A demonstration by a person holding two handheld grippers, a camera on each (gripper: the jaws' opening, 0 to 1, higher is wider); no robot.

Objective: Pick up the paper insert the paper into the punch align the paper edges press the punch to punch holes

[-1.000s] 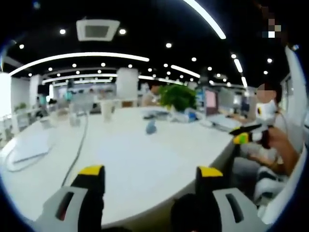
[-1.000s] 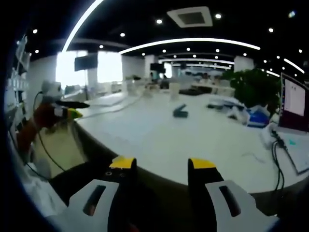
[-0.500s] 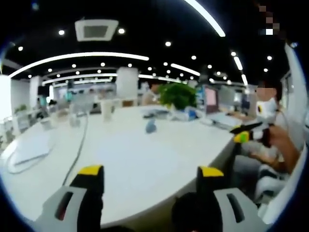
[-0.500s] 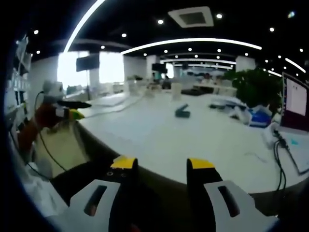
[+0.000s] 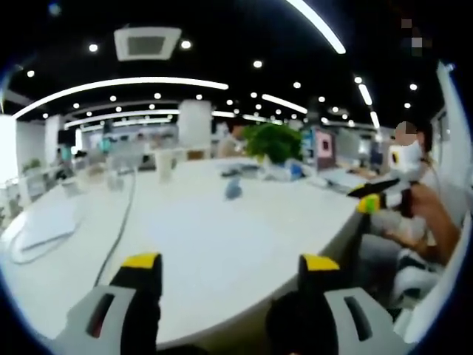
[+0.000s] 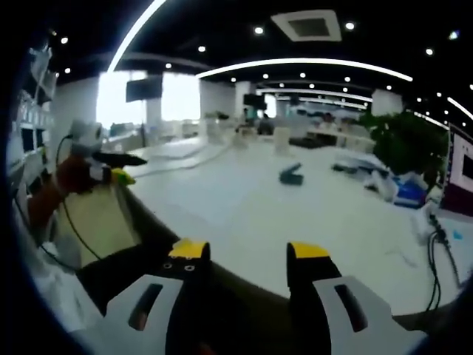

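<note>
At the edge of a large white table in an open-plan office, the left gripper hangs with its 2 yellow-tipped jaws spread apart and nothing between them. The right gripper hovers at the table's rim, jaws likewise parted and empty. The hole punch, a small blue-grey object, sits on the tabletop well ahead of the left gripper and slightly to the right of its jaws; in the right gripper view the punch lies far ahead, just right of the jaws' line. No sheet of paper can be made out on the white surface. A pale cup stands beyond the left jaw, its contents impossible to tell. The left gripper view takes in a cable running across the table and a potted green plant behind the punch. The right gripper view adds a monitor at far right.
</note>
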